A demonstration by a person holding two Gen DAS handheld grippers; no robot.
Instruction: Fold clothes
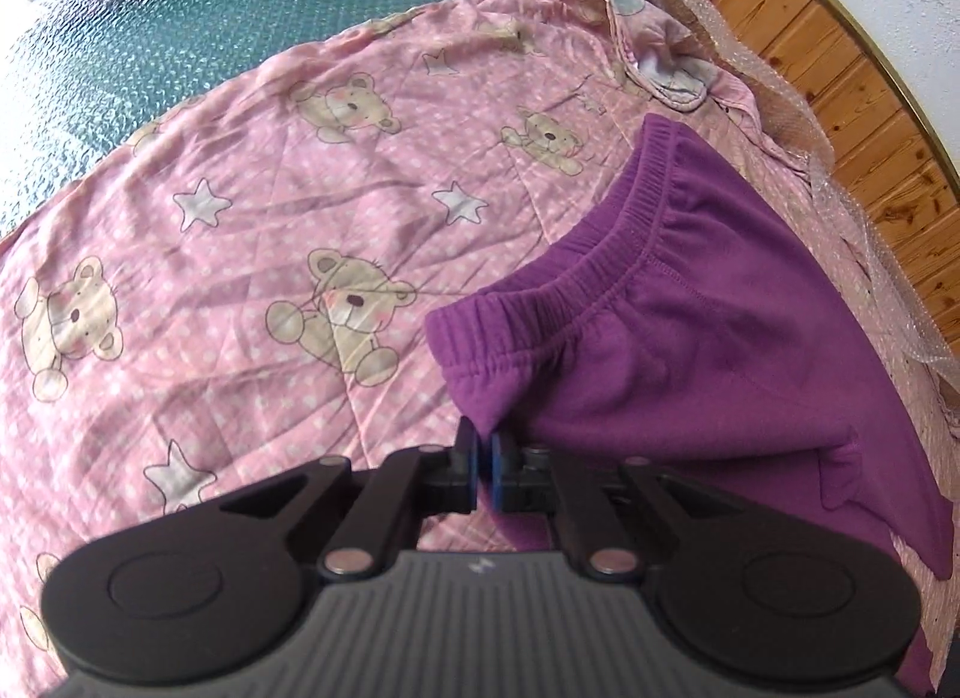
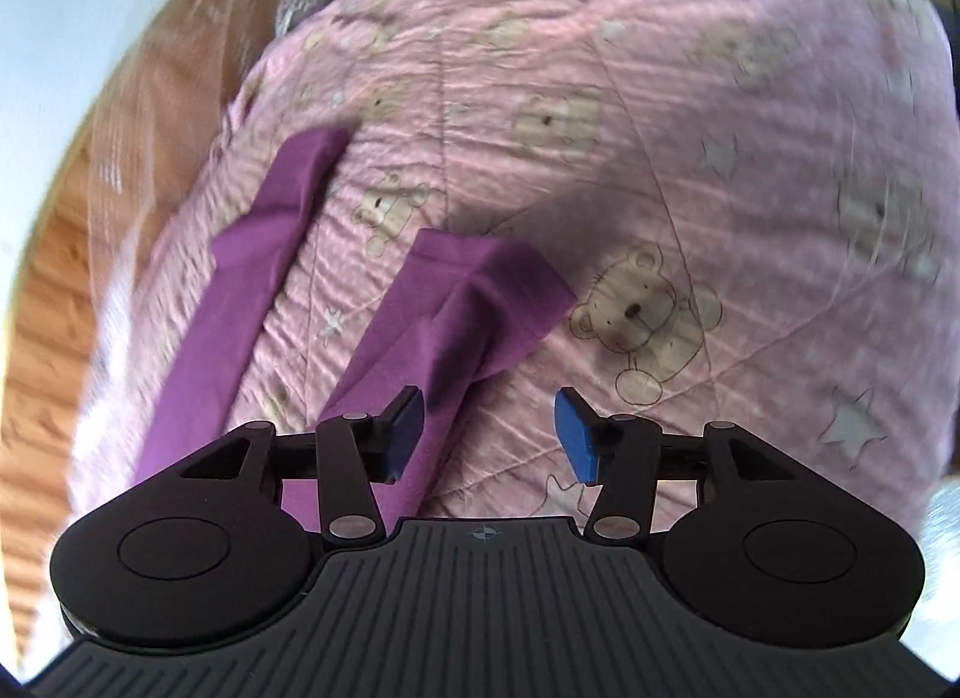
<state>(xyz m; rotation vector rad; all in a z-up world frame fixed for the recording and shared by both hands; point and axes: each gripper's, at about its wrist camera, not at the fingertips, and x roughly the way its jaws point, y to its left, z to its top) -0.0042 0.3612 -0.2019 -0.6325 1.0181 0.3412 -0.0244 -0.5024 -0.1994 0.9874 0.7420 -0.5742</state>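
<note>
Left gripper (image 1: 485, 446): blue pads pressed together with almost no gap, pinching a fold of the purple trousers (image 1: 690, 338) at the lower corner of the waist end. Cloth rises from the pinch toward 1 o'clock. The elastic waistband (image 1: 606, 254) runs from 11 o'clock of the pinch up to 1 o'clock, gathered and slightly open. The rest of the garment trails off to 4 o'clock, past the gripper body.

Right gripper (image 2: 489, 434): jaws wide apart, nothing between the pads. Left pad (image 2: 408, 428) sits over purple cloth; whether it touches cannot be told. Right pad (image 2: 573, 437) is over bare quilt.

In the right wrist view, two trouser legs lie on the quilt. The nearer leg (image 2: 456, 308) runs from under the left finger toward 12 o'clock, with its end turned over toward 1 o'clock. The farther leg (image 2: 258, 278) lies at 10 to 11 o'clock, apart from the first, with a strip of quilt between them. This view is motion-blurred at the edges.

Surface: pink quilt (image 1: 270, 188) with bear and star print, wrinkled. Beyond it at 11 o'clock in the left wrist view is teal bubble wrap (image 1: 180, 20); at 2 o'clock, a wood panel (image 1: 840, 68).
</note>
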